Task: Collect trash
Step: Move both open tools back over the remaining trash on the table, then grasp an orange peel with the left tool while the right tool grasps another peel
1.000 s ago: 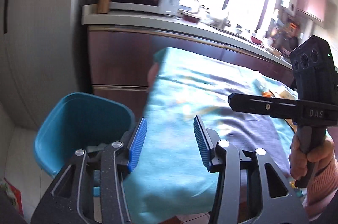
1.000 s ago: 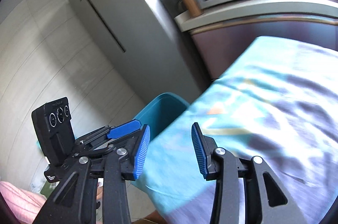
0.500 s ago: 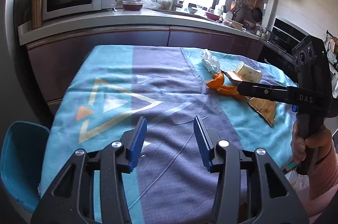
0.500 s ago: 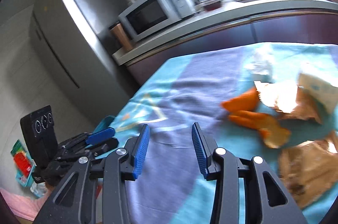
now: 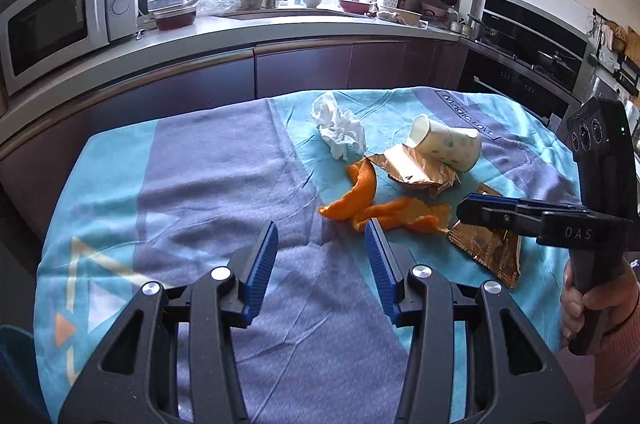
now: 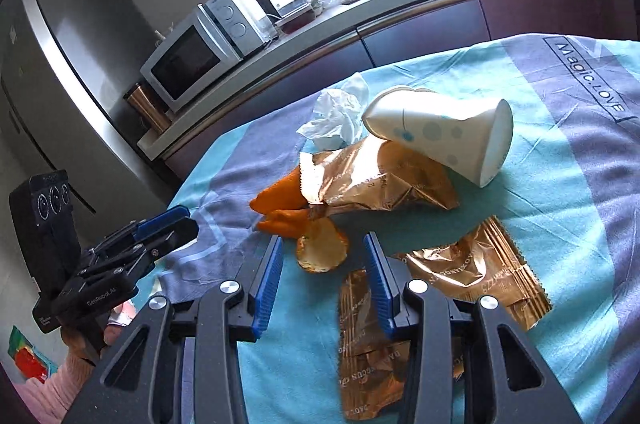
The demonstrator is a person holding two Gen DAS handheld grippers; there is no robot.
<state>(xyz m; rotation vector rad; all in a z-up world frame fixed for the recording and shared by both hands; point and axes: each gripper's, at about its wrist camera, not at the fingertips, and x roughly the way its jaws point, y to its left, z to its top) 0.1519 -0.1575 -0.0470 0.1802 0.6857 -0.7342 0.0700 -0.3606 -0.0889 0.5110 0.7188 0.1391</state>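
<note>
Both sets of fingers, left (image 5: 322, 256) and right (image 6: 323, 270), stand parted and empty above the tabletop (image 5: 200, 191). Nothing looks collected yet: tissue (image 5: 340, 127), paper cup (image 6: 440, 135), orange peel (image 5: 384, 212) and gold wrappers (image 6: 472, 272) all lie on the cloth, waiting for me.

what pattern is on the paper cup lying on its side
White with pale blue dots; the paper cup shows best in the right wrist view.

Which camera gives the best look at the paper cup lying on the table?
The right wrist view: the paper cup lies close and large, on its side, resting on a gold wrapper. The left wrist view shows the cup smaller and farther off.
</note>
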